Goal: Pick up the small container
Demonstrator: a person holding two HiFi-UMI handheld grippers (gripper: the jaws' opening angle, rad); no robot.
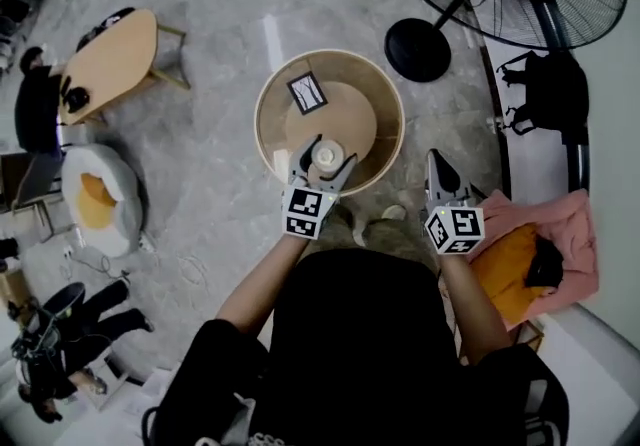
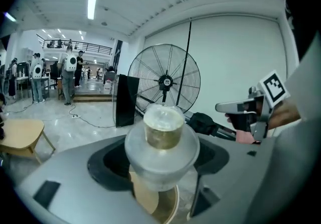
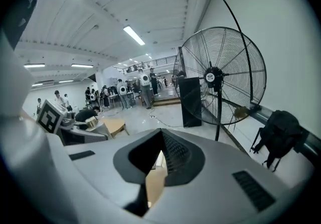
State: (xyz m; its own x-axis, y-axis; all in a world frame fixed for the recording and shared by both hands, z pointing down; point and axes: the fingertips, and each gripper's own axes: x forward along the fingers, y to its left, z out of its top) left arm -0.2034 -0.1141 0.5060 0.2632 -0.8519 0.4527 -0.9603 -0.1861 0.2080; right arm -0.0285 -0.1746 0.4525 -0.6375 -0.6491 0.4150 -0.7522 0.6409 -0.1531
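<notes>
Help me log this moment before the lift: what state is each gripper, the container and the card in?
left gripper: shut on the small container.
small container: upright between the jaws.
right gripper: shut, empty, off to the side of the table.
card: lying flat on the table.

We wear a black short-sleeved top (image 1: 370, 354). Our left gripper (image 1: 322, 162) at eleven o'clock and right gripper (image 1: 438, 164) at one o'clock are grey, each carrying a white cube (image 1: 307, 212) with black square markers.
</notes>
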